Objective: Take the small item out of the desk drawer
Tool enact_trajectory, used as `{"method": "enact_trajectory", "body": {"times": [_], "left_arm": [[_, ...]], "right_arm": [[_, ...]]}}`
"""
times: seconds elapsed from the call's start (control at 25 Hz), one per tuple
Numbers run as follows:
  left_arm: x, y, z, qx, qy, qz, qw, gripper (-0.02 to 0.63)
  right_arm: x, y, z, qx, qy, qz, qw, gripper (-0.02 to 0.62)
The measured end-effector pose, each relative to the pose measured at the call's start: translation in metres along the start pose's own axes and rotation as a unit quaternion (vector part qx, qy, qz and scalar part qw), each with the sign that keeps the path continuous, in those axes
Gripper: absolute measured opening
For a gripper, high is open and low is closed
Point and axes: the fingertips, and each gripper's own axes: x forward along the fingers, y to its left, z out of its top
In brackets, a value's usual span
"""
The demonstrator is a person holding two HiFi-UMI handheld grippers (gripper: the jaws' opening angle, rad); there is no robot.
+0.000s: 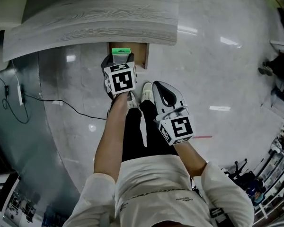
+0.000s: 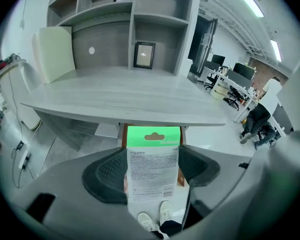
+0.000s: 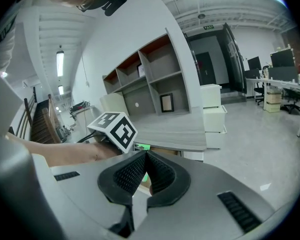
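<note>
A small packet point(image 2: 152, 170) with a green header and a white printed label stands upright between the pads of my left gripper point(image 2: 153, 156), which is shut on it. In the head view the packet's green top point(image 1: 120, 51) shows just ahead of the left gripper point(image 1: 119, 60), over the open brown drawer point(image 1: 141, 54) under the grey desk point(image 1: 94, 18). The drawer's edge point(image 2: 123, 135) peeks out behind the packet. My right gripper point(image 3: 143, 158) is shut with nothing in it and hangs back at the right point(image 1: 159, 86), apart from the drawer.
Open shelves with a small picture frame point(image 2: 144, 55) stand on the desk. A black cable point(image 1: 61, 104) trails over the shiny floor at the left. The person's shoes point(image 1: 146, 91) are below the drawer. A seated person point(image 2: 255, 122) and office chairs are far right.
</note>
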Motion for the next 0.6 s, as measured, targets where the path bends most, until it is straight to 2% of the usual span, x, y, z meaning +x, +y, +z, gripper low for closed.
{"method": "enact_trajectory", "body": {"times": [0.6], "left_arm": [[-0.103,-0.007,0.038,0.006,-0.067,-0.016,0.9976,0.33]], "right_arm": [[-0.027,0.032,0.072,-0.017,-0.026,-0.005,1.0,0.031]]}}
